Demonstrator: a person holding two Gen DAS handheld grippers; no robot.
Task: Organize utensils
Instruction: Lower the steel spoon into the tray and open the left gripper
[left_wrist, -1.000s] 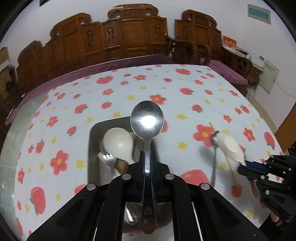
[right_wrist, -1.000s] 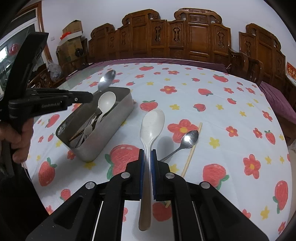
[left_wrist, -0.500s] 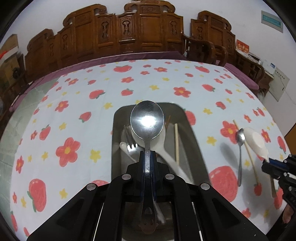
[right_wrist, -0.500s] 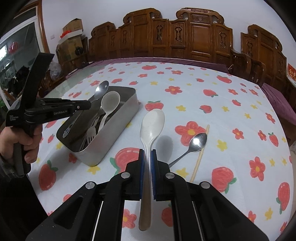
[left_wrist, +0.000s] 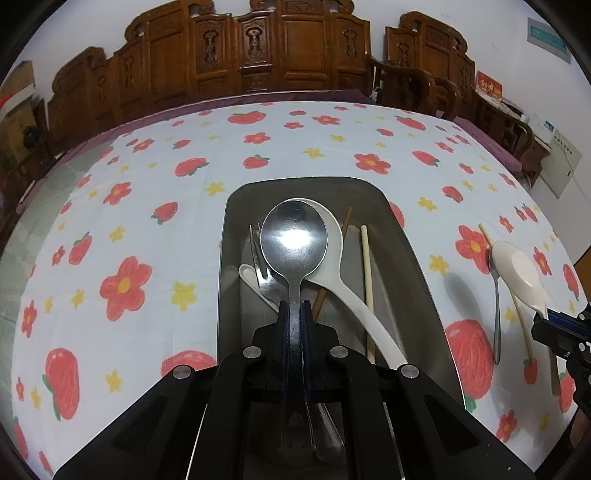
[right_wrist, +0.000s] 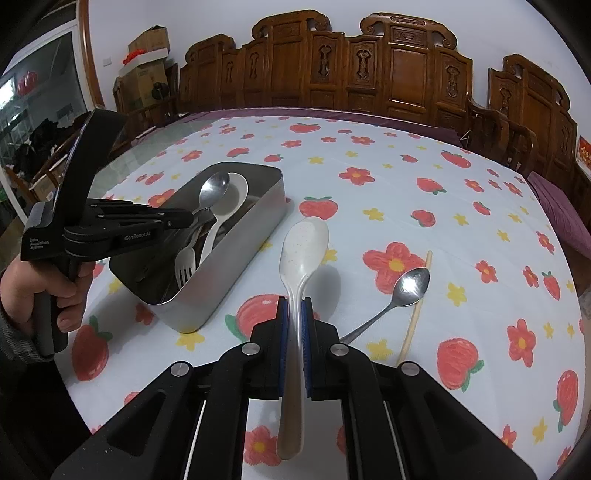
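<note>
The left gripper (left_wrist: 293, 314) pinches the handle of a metal spoon (left_wrist: 293, 240) and holds it over the metal tray (left_wrist: 413, 266), bowl pointing toward the far end. In the tray lie a white ladle (left_wrist: 343, 288), a fork (left_wrist: 258, 254), a pale chopstick (left_wrist: 367, 280) and a brown chopstick (left_wrist: 345, 223). The right gripper (right_wrist: 294, 321) is pressed on the handle of a white spoon (right_wrist: 303, 247), held above the table (right_wrist: 369, 147) just right of the tray. Near the table's right edge lie a small metal spoon (right_wrist: 406, 286) and a single chopstick (right_wrist: 417, 310), touching each other on the flowered cloth.
</note>
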